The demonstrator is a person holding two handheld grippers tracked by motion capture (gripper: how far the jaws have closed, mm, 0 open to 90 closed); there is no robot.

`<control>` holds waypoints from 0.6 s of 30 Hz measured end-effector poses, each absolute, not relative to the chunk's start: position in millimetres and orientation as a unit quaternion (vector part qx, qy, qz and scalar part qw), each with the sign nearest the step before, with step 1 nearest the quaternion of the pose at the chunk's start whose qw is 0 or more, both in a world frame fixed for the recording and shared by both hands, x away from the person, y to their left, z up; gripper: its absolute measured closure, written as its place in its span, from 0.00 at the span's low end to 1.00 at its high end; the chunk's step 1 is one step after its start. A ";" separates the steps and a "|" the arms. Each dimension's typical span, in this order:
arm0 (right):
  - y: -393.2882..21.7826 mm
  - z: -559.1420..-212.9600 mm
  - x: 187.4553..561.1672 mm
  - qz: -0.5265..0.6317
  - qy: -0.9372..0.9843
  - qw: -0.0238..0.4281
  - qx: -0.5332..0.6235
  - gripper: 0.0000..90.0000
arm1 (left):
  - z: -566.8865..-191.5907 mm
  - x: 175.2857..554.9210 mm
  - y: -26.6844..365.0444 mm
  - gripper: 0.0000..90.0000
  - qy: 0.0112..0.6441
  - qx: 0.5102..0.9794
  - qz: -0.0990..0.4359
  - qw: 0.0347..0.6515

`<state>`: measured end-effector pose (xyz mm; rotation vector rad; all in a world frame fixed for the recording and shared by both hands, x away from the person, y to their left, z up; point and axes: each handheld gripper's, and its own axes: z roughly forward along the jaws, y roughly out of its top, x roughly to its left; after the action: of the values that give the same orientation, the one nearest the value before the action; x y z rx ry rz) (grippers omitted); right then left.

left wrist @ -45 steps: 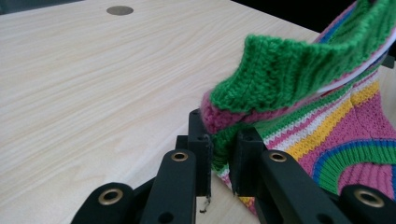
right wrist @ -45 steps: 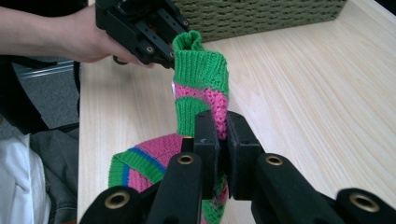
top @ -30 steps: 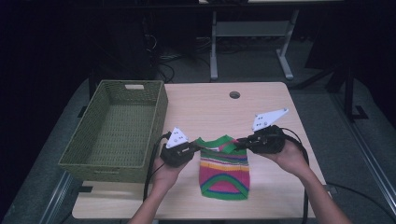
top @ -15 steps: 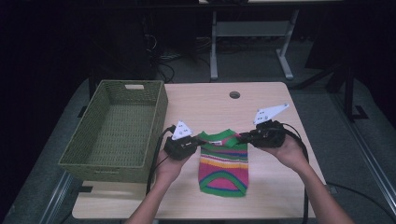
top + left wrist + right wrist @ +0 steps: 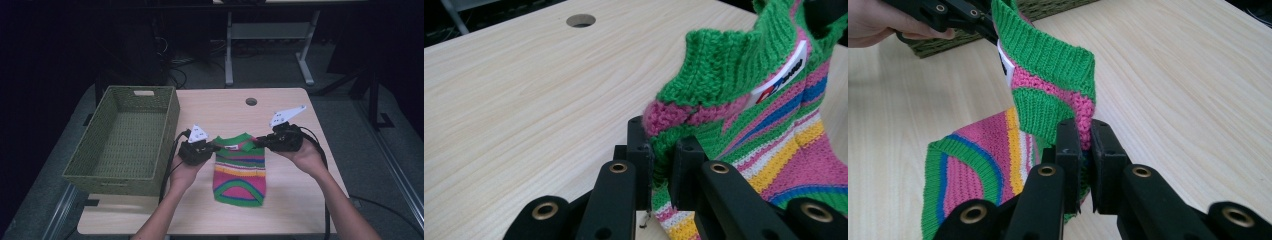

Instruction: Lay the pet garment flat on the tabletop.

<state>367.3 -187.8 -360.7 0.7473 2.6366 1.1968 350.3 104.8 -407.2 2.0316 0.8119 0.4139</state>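
**Both jaws pinching the striped sweater by its top corners**

From the high view, your left gripper [image 5: 214, 148] and right gripper [image 5: 259, 141] hold the small striped sweater [image 5: 240, 170] at its far corners, near the middle of the worktop [image 5: 295, 200]. Its near hem rests on the wood while the collar end is lifted. You cannot make out the jaws themselves here; the gripper bodies and your hands cover them. The green basket [image 5: 125, 140] stands to the left, its near left corner reaching past the worktop's edge. Compared with a second ago, both grippers and the sweater's top edge have shifted slightly farther from you, and the garment looks stretched a little longer.

In the left gripper view, your left gripper [image 5: 663, 165] has its jaws pressed together on a fold of green and pink knit at the sweater [image 5: 744, 100] shoulder. The label [image 5: 781, 75] is partly legible at best. The right edge cuts the garment off.

In the right gripper view, your right gripper [image 5: 1086, 150] pinches the opposite green ribbed corner of the sweater [image 5: 1048, 85]. The left gripper [image 5: 985, 25] shows at the far side, cut off by the top edge, with the basket [image 5: 1058, 7] barely visible behind.
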 end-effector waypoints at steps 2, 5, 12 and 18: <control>-188.1 -363.1 370.5 0.398 0.879 0.078 0.253 0.93 | -408.5 353.1 102.8 0.91 0.329 0.821 0.166 0.436; -189.0 -366.6 376.1 0.394 0.877 0.079 0.264 0.93 | -410.9 356.2 100.6 0.91 0.337 0.819 0.168 0.432; -189.0 -376.2 392.3 0.383 0.875 0.086 0.282 0.93 | -418.8 364.3 97.5 0.91 0.351 0.820 0.165 0.421; -189.5 -385.3 402.7 0.378 0.872 0.084 0.300 0.93 | -423.1 367.9 94.4 0.91 0.358 0.821 0.162 0.414</control>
<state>402.7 -189.5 -385.3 0.8942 2.6015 1.1294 367.9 94.4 -423.1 2.0633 0.9001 0.4066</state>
